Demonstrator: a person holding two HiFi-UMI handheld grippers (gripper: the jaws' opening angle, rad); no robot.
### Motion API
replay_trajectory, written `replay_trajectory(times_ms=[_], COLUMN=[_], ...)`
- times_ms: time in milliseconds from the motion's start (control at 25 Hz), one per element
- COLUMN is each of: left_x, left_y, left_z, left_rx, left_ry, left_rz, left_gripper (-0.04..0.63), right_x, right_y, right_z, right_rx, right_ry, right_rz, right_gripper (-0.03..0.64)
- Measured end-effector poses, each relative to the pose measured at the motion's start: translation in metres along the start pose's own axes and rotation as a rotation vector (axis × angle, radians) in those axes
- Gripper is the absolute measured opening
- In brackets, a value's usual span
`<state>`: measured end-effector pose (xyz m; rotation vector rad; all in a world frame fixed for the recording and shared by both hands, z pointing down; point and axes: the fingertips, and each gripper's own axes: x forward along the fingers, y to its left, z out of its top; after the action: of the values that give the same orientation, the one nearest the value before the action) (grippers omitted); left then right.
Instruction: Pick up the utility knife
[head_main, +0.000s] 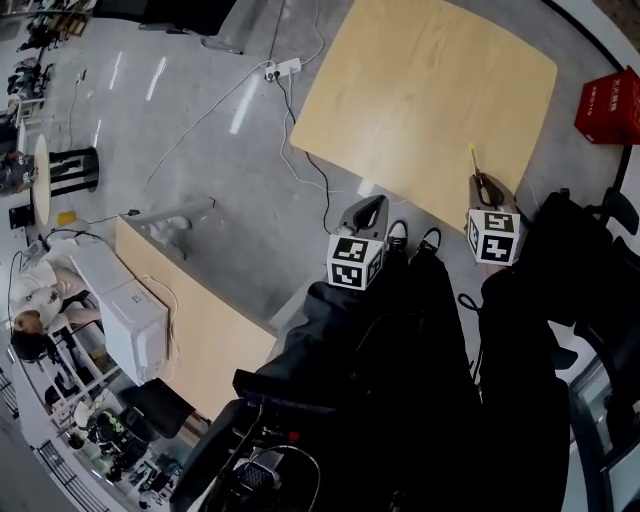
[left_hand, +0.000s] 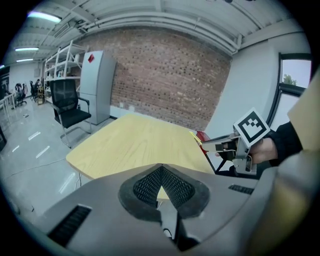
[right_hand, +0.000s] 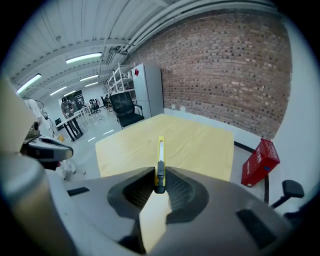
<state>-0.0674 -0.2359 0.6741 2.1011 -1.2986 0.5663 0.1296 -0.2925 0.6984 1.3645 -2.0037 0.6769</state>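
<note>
Brick wall (right_hand: 225, 65) at the back, grey floor, pale wood table (head_main: 430, 90) at 1 o'clock in head view. Utility knife (right_hand: 160, 165), yellow w/ black slider, sits pinched betw. the right gripper (right_hand: 159, 181) pads, its front end sticking out fwd past the jaw tips. In head view the knife (head_main: 474, 165) pokes out at 12 o'clock from the right gripper (head_main: 487, 190), over the table's near edge; can't tell if it touches the top. Left gripper (head_main: 367, 212) hangs just off the table edge, at 9 o'clock from the right one, well apart from the knife. Left gripper (left_hand: 162, 182) has its jaw tips pressed together w/ nothing betw. them. Red box (head_main: 607, 105) on the floor at 2 o'clock, beyond the table. Cables (head_main: 300, 140) run across the floor at 12 o'clock to a power strip (head_main: 283, 69). Second desk (head_main: 200, 330) at 8 o'clock. Black office chair (left_hand: 67, 107) and grey cabinet (left_hand: 96, 85) stand at 10 o'clock in left gripper view.
</note>
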Motion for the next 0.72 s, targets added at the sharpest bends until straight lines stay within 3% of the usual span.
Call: replay_trajectory(times_ms=[720], left_x=[-0.073], left_y=[-0.069], left_z=[0.172], left_rx=[0.137], left_ry=[-0.373], left_rz=[-0.060], left_gripper=[-0.003], right_x=[-0.196], right_y=[0.010], right_z=[0.122], right_rx=[-0.028], right_ry=[-0.449], right_rz=[-0.059], right_gripper=[0.069])
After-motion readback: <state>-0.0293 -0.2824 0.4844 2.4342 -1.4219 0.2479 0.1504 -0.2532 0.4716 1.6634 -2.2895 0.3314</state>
